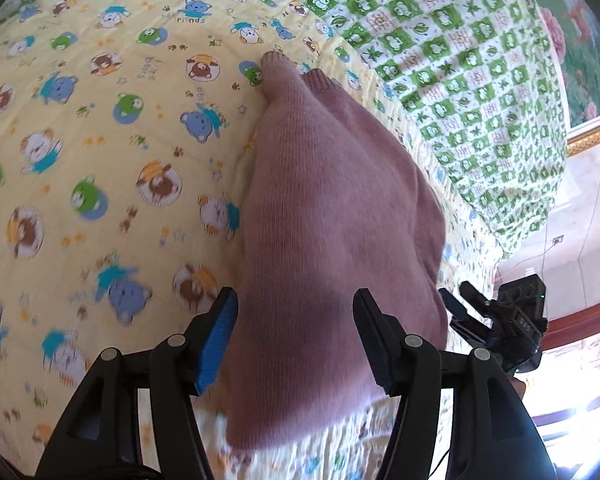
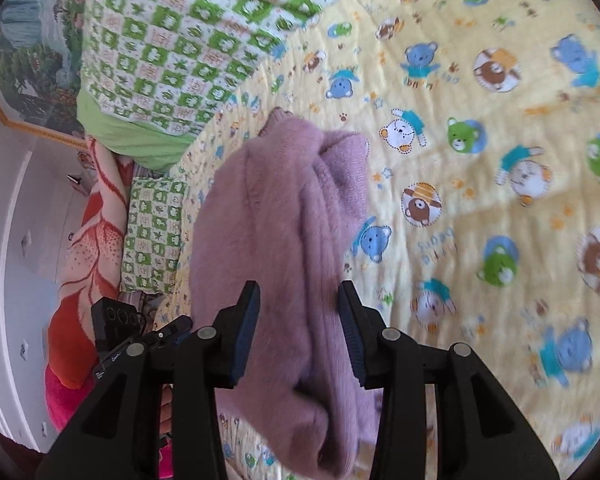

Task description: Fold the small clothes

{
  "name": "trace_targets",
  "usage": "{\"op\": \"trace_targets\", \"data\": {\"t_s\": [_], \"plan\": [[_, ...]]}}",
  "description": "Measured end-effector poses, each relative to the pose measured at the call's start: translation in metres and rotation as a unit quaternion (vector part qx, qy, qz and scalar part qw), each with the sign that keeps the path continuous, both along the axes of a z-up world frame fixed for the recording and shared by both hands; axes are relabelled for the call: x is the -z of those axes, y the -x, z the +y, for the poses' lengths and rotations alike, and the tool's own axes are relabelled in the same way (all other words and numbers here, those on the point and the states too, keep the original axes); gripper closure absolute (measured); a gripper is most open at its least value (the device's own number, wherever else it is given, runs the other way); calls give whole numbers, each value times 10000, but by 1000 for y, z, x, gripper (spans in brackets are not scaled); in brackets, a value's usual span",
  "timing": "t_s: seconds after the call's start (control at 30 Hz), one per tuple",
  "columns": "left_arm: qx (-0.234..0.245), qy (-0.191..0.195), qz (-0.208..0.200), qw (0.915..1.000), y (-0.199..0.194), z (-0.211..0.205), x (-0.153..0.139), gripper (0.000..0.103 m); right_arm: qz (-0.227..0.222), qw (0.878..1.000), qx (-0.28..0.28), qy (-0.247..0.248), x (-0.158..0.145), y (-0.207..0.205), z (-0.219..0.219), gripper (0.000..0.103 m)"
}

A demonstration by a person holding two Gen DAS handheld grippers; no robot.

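Note:
A pink knitted sweater [image 1: 324, 216] lies folded into a long bundle on the yellow bear-print sheet [image 1: 100, 140], one cuff pointing to the far end. My left gripper [image 1: 295, 296] stands open over the sweater's near end, and the knit fills the gap between its blue pads without being pinched. In the right wrist view the same sweater [image 2: 268, 208] shows bunched folds on its right side. My right gripper [image 2: 299, 288] is open astride that near end. Each gripper shows at the edge of the other's view: the right gripper [image 1: 456, 292] and the left gripper [image 2: 172, 328].
A green-and-white checked quilt [image 1: 460, 60] is piled at the far side of the bed, with a matching pillow [image 2: 156, 232] and an orange-red blanket [image 2: 92, 240] beside it. A framed picture [image 2: 28, 60] hangs on the wall. The yellow sheet [image 2: 500, 200] stretches wide to one side.

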State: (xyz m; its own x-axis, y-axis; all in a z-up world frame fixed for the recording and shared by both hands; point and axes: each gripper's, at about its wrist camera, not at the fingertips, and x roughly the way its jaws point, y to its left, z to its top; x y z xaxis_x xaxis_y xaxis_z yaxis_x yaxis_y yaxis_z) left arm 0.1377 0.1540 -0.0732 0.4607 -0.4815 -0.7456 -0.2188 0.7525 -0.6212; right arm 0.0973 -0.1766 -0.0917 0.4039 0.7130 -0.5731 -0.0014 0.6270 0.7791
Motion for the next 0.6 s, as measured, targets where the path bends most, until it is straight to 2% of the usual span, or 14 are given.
{"op": "trace_targets", "data": {"t_s": [0.13, 0.2, 0.27, 0.43, 0.47, 0.5, 0.6], "plan": [[137, -3, 42, 9999, 20, -7, 2, 40, -200, 9997, -148, 19, -16, 29, 5, 61], [224, -117, 81, 9996, 28, -12, 4, 40, -211, 9991, -301, 193, -18, 40, 15, 61], [284, -119, 128, 9994, 35, -15, 8, 40, -166, 9977, -442, 486, -14, 49, 24, 61], [253, -96, 257, 9993, 44, -14, 21, 40, 45, 9951, -537, 824, 5, 61, 35, 62], [259, -88, 286, 9992, 45, -14, 23, 40, 72, 9950, -542, 839, 8, 63, 36, 71], [268, -98, 307, 9991, 46, -14, 24, 40, 93, 9946, -535, 885, 8, 64, 36, 89], [337, -228, 288, 9988, 48, -17, 24, 40, -112, 9951, -457, 873, -4, 67, 32, 93]]}}
